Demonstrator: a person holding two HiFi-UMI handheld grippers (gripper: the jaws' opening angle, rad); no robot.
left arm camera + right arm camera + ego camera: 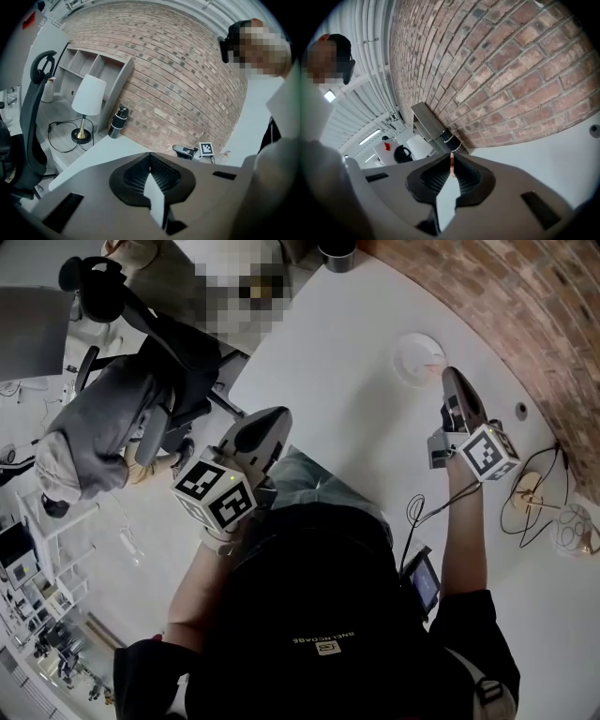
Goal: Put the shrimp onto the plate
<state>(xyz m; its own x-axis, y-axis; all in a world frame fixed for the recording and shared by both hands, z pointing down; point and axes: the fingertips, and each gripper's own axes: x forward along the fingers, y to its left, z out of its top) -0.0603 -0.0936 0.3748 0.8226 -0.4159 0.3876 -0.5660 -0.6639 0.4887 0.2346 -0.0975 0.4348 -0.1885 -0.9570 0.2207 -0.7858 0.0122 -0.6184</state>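
White round tabletop (375, 427): right gripper (448, 373) barely pinches a thin pink shrimp (451, 165), round white plate (417, 357) just ahead; we fear slippage. Left gripper (258, 427) pressed together, empty.

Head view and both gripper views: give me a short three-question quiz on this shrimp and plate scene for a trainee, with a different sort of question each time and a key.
1. True or false: the left gripper holds the shrimp.
2. Multiple choice: the plate sits A) on the white table near the brick wall; B) on the office chair; C) on a shelf.
3. Fill in: the jaws of the right gripper are shut on the ____.

Key: 1 false; 2 A; 3 shrimp.
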